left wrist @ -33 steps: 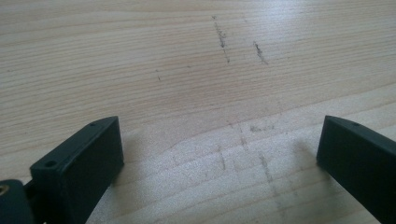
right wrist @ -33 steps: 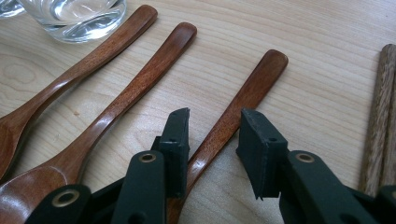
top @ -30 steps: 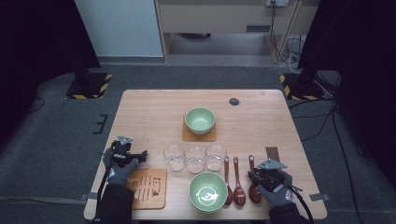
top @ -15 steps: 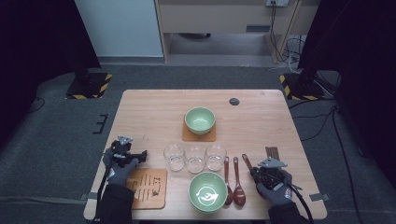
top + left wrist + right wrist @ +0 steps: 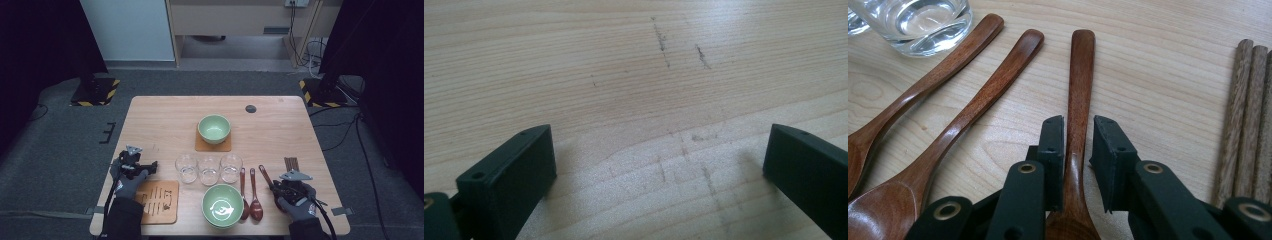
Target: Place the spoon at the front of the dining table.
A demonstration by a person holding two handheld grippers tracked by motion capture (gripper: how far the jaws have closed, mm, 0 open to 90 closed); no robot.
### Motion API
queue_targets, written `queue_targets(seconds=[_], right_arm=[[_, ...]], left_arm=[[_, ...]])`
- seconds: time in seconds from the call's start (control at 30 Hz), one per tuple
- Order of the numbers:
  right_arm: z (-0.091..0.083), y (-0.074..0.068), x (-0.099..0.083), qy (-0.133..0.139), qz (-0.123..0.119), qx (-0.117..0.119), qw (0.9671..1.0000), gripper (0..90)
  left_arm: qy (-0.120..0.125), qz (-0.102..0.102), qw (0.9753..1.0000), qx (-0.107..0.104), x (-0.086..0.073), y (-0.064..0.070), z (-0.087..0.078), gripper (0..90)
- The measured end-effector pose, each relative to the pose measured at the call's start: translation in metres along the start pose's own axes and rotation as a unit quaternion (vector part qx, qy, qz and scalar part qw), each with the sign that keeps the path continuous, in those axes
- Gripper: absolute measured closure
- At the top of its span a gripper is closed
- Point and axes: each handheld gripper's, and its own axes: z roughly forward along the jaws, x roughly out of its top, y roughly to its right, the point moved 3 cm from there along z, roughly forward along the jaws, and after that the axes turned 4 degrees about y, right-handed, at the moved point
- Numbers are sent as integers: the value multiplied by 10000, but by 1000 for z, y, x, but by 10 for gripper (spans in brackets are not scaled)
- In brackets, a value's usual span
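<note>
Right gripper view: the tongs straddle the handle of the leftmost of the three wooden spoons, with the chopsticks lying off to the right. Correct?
Not quite. In the right gripper view the right tongs straddle the rightmost spoon, the one nearest the chopsticks; the other two spoons lie to its left.

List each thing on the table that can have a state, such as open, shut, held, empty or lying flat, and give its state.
Left gripper: open, over bare wood.
Right gripper: jaws around the third brown wooden spoon, a gap showing on one side.
Two other brown wooden spoons: lying flat, untouched.
Clear drinking glass: upright.
Far green ceramic bowl: upright on a coaster, empty.
Near green ceramic bowl: upright.
</note>
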Motion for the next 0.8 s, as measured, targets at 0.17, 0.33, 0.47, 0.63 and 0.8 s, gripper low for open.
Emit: queue_targets(seconds=[0.17, 0.33, 0.47, 0.63, 0.8], right_arm=[[1, -1, -2, -76, -24, -44, 10000, 777], [1, -2, -2, -82, -102, -120, 9998, 812], [2, -3, -1, -91, -142, -181, 9997, 815], [2, -3, -1, -79, -122, -179, 9997, 815], [-1, -1, 3, 37, -62, -159, 9998, 816]], left_arm=[[-2, 4, 10000, -6, 0, 0, 0, 0], [-7, 4, 10000, -6, 0, 0, 0, 0], [-8, 4, 10000, -6, 0, 0, 0, 0], [-18, 17, 10000, -6, 0, 0, 0, 0], [-15, 15, 10000, -8, 0, 0, 0, 0]])
